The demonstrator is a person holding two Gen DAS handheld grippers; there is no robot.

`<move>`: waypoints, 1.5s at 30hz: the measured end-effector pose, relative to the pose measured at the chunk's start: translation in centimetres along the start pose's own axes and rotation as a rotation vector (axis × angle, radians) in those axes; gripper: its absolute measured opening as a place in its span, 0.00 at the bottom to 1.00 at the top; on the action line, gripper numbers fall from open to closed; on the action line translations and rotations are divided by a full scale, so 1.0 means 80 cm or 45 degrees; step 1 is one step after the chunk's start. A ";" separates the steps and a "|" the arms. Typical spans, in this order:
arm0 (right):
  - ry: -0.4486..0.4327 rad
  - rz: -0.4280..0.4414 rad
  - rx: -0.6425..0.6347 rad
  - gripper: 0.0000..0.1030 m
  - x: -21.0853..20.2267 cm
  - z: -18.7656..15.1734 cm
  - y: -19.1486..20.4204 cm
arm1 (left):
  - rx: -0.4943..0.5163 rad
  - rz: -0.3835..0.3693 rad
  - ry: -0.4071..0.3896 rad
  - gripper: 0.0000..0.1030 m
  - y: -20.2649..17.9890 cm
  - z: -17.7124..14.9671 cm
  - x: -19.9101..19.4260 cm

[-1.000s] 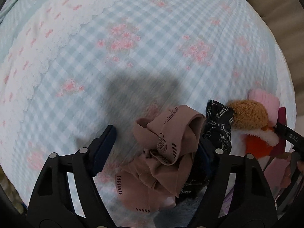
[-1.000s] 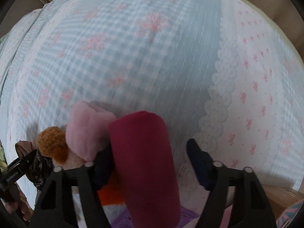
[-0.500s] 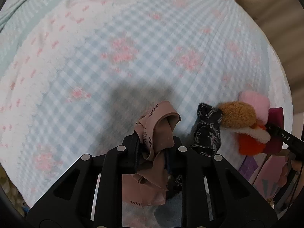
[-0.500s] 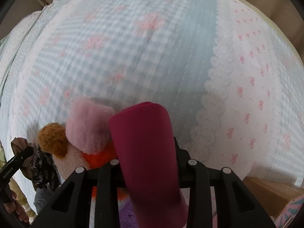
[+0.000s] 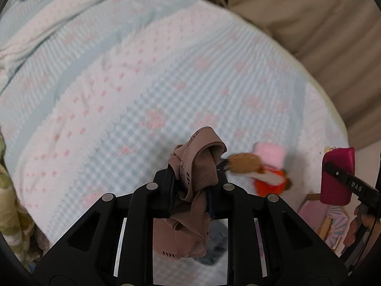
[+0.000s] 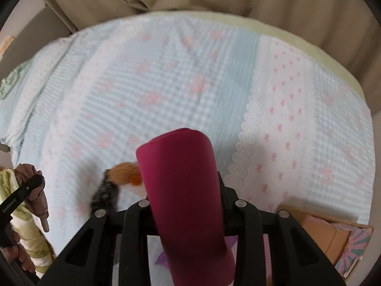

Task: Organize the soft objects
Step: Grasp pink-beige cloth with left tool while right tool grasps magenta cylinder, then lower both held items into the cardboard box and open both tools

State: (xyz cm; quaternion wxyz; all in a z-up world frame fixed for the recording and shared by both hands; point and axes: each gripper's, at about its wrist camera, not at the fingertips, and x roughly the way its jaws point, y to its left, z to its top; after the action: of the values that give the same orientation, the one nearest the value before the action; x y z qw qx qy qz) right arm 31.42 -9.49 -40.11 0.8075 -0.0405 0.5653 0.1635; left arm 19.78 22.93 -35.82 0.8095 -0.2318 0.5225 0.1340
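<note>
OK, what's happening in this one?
A person holds a gripper in each hand over a bed with a blue-and-pink checked bedspread. The left gripper is shut on a crumpled tan cloth, which hangs clear of the bed. The right gripper is shut on a rolled magenta cloth, also lifted. A plush toy in orange, brown and pink lies on the bedspread between them, beside a dark patterned cloth.

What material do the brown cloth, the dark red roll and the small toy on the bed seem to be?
Brown cloth: thin, smooth, matte fabric, probably stretchy knit; it hangs in soft folds.
Dark red roll: smooth matte fabric, perhaps jersey; no sheen, even surface.
Toy: fluffy plush, with fuzzy edges.
</note>
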 end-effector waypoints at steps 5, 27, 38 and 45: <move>-0.075 0.031 0.016 0.29 -0.088 -0.011 0.004 | 0.019 -0.027 -0.080 0.17 -0.025 0.006 -0.086; -0.226 -0.131 0.446 0.29 -0.317 -0.162 -0.182 | 0.513 -0.426 -0.022 0.17 -0.381 -0.108 -0.226; -0.067 -0.223 0.684 0.29 -0.263 -0.224 -0.338 | 0.746 -0.478 0.314 0.17 -0.573 -0.243 -0.102; 0.084 -0.165 0.780 0.29 -0.172 -0.237 -0.414 | 0.823 -0.365 0.487 0.17 -0.615 -0.299 0.025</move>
State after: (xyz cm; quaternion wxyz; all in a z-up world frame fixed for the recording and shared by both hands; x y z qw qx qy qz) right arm 20.37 -48.49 -38.13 0.7721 0.1634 0.6105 -0.0674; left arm 24.51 -31.60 -34.32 0.7393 -0.0567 0.6414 -0.1972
